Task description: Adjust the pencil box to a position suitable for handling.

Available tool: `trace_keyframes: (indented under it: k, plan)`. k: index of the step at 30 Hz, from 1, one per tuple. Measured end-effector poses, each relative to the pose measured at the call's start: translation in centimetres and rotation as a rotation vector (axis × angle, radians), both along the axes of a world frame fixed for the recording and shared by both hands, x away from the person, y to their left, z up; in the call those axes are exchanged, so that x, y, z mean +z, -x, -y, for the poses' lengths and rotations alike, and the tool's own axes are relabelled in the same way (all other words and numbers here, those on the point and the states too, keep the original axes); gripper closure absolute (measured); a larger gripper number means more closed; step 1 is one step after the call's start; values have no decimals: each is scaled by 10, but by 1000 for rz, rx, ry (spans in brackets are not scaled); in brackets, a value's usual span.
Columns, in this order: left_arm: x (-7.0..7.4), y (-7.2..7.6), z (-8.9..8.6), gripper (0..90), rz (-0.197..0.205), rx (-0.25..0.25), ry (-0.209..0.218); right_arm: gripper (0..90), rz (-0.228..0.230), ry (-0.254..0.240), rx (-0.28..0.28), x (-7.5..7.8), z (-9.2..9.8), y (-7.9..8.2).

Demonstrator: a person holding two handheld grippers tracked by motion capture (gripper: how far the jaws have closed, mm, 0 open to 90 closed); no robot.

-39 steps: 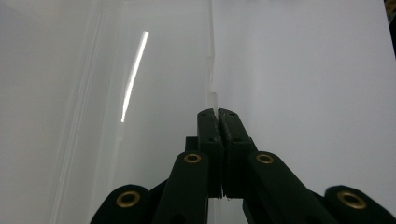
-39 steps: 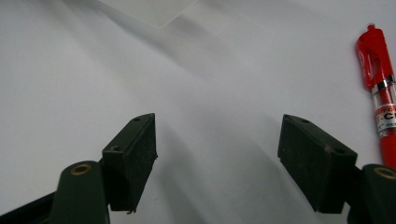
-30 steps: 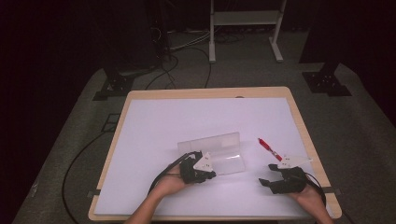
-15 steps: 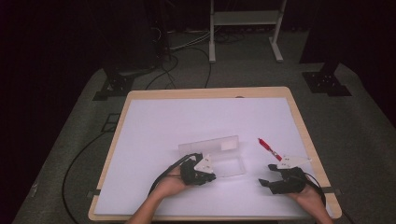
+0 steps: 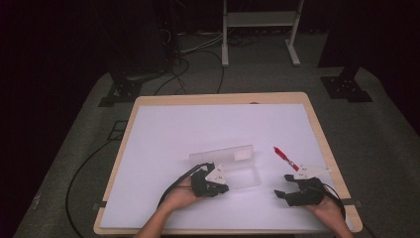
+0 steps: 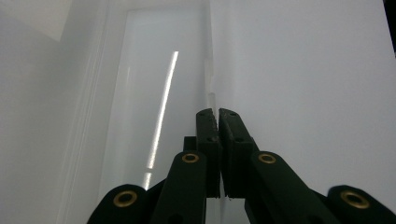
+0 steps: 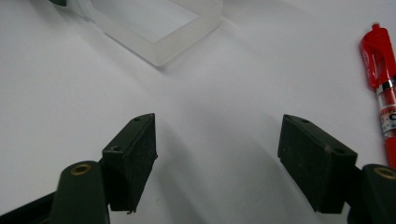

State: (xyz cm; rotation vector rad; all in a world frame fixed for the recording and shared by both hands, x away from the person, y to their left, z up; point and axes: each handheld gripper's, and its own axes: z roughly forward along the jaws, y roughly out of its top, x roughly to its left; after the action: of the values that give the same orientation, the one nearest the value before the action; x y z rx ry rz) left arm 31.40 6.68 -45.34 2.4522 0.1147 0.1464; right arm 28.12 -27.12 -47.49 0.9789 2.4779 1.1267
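A clear plastic box lies open on the white table top, its lid folded back on the far side. My left gripper is shut on the box's thin near wall; in the left gripper view that wall runs in between the closed jaws of the left gripper. To the right lies a red pen, also seen as the red pen just right of my right gripper. That right gripper stands open, holding nothing, low over the table near the box's corner.
The table's wooden rim runs close on the right, and the front edge is just behind both hands. Beyond the table are a dark floor with cables and the legs of a white stand.
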Motion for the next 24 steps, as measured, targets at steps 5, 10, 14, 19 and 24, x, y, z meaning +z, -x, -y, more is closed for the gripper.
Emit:
trace_keyframes:
  k: [5,10,14,19,24]
  plan:
    - [-1,0,0,874,-8,5,7,272,0,-1,-1,0,0,0]
    - [-1,-1,-1,873,-15,6,13,272,-1,0,0,0,0,0]
    - [-1,-1,-2,867,-21,6,17,272,-1,0,0,0,0,0]
    - [-1,0,-2,832,-33,2,17,272,1,-2,-1,0,0,0]
    - [0,0,-3,790,-40,-3,14,272,1,-5,-4,1,1,0]
